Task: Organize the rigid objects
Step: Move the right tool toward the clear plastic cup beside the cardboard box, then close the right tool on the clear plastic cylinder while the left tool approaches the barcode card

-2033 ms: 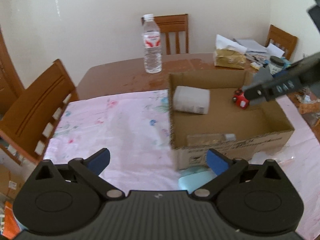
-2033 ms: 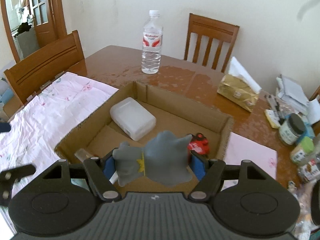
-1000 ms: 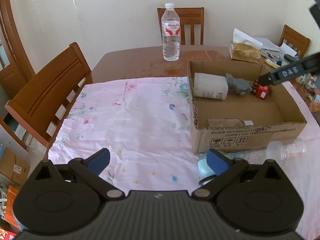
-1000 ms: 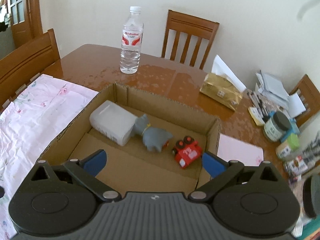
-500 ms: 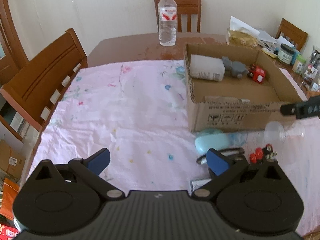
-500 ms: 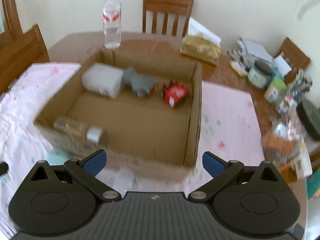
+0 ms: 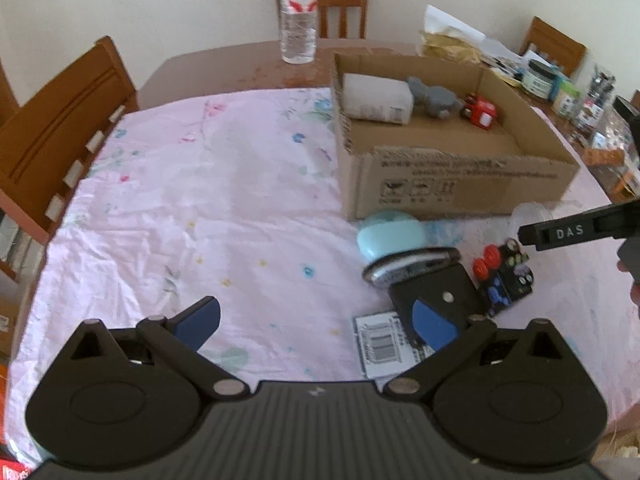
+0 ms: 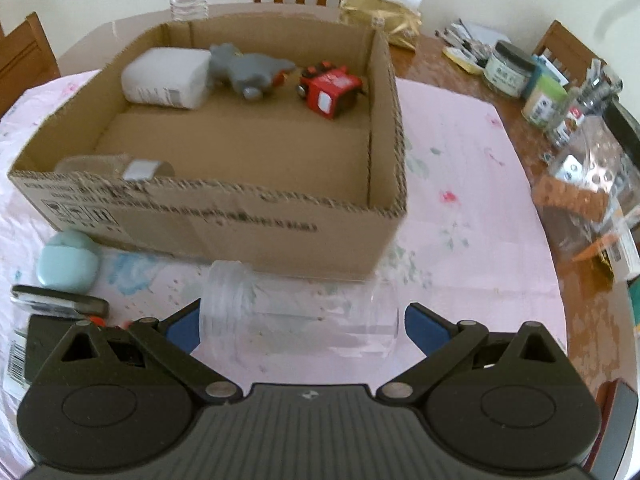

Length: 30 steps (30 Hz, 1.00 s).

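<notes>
Clear plastic jar (image 8: 298,314) lies on its side before cardboard box (image 8: 224,216), between spread fingers of right gripper (image 8: 302,326), unclamped. Left gripper (image 7: 316,322) open, empty.

The room had plain cream walls (image 7: 160,8), lit by soft daylight. A brown wooden table (image 7: 240,64) with a glossy top stood in the middle, and a pink cloth with small flowers (image 7: 200,200) covered most of it. One wooden chair (image 7: 340,4) with a slatted back stood at the far side, against the wall. Another wooden chair (image 7: 60,132) was at the left side of the table, and the back of a third chair (image 7: 556,44) showed in the far right corner. The far right part of the table was crowded with jars and papers (image 8: 520,72).
</notes>
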### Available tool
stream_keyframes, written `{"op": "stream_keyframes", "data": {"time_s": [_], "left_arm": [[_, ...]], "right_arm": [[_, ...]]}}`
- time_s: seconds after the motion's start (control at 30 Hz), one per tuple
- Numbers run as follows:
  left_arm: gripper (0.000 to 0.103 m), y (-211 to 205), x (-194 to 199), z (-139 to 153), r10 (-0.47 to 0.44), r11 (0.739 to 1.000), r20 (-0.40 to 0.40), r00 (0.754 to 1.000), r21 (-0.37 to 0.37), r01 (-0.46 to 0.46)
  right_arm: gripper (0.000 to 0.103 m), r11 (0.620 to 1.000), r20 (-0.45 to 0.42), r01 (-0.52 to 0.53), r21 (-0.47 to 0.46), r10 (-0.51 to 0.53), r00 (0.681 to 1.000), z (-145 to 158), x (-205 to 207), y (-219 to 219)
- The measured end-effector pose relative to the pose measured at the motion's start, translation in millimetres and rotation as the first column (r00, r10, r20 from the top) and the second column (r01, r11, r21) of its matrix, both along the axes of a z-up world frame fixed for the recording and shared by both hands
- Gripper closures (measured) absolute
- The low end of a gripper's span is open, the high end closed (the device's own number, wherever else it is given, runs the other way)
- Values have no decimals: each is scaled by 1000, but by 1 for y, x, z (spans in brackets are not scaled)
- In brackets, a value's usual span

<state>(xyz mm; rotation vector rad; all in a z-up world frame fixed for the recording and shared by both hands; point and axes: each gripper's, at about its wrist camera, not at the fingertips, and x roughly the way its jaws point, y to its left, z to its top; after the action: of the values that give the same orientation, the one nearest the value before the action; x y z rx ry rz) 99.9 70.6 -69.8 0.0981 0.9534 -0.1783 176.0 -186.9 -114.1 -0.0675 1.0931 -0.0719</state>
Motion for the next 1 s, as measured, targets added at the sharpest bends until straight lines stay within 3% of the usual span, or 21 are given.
{"op": "stream_keyframes", "data": {"time_s": [0.23, 0.4, 0.6, 0.67, 1.0], "left_arm": [[1, -23, -10, -18, -50, 999, -43, 998, 4, 50], [1, -39, -19, -34, -22, 1000, -88, 996, -3, 22], [1, -54, -25, -55, 25, 1000, -130, 991, -6, -26], [1, -59, -27, -58, 46, 999, -95, 994, 20, -44], [0, -63, -17, -59, 76, 997, -36, 996, 9, -75]], "right_arm": [[0, 999, -26, -42, -10, 42, 999, -14, -4, -15], [0, 995, -43, -73, 73, 76, 996, -17, -7, -31], [0, 986, -10, -154, 71, 155, 988, -18, -14, -34], [0, 984, 0, -166, 71, 167, 986, -18, -16, -34], [0, 981, 29, -180, 71, 179, 983, -18, -21, -37]]}}
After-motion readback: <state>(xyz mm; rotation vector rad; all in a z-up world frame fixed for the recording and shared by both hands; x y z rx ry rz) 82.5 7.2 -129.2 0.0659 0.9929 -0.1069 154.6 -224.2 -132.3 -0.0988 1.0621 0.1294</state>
